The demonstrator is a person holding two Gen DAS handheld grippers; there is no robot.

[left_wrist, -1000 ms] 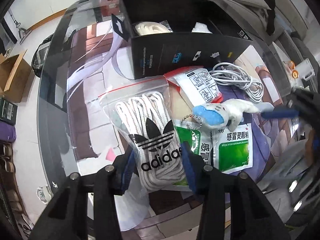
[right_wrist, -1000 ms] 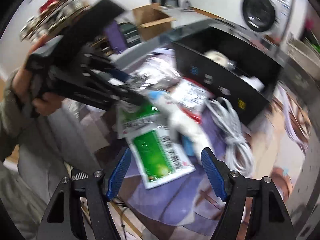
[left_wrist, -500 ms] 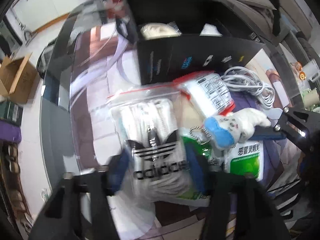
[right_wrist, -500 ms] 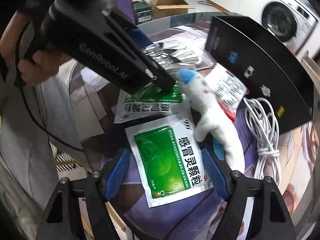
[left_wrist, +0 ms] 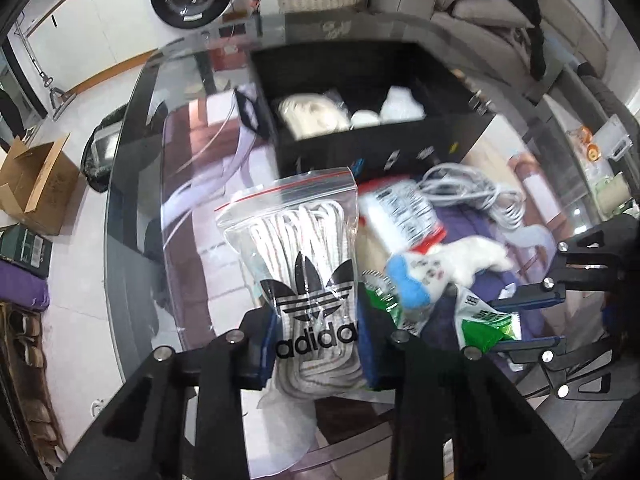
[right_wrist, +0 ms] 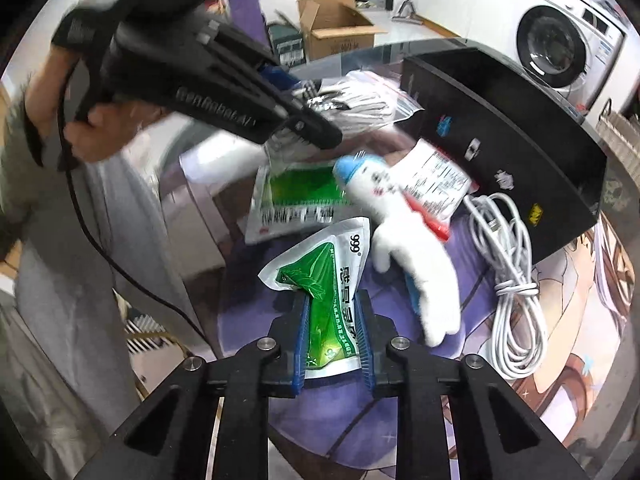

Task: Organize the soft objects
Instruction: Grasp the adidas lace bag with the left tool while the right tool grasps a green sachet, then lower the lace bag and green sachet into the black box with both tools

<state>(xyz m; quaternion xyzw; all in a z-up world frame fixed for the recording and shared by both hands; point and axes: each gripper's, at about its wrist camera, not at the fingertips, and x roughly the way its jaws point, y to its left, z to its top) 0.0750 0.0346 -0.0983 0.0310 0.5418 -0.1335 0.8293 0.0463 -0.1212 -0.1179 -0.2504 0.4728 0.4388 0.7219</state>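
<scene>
My left gripper (left_wrist: pixel 318 336) is shut on a clear zip bag of white adidas laces (left_wrist: pixel 308 264) and holds it lifted above the glass table. My right gripper (right_wrist: pixel 333 332) is shut on a green and white medicine sachet (right_wrist: pixel 326 280), which is creased between the pads. The right gripper also shows in the left wrist view (left_wrist: pixel 532 320). A white plush toy with a blue head (right_wrist: pixel 400 236) lies beside the sachet. A black organizer box (left_wrist: pixel 372 120) at the back holds white soft items (left_wrist: pixel 312 114).
A second green sachet (right_wrist: pixel 296 200), a red-edged white packet (right_wrist: pixel 436 184) and a coiled white cable (right_wrist: pixel 508 268) lie on the purple mat (right_wrist: pixel 400 412). The glass table's edge (left_wrist: pixel 120 200) curves on the left. A cardboard box (left_wrist: pixel 32 188) stands on the floor.
My left gripper has closed on the lace bag and lifted it toward the black box. My right gripper has closed on the green sachet and raised it, crumpling it.
</scene>
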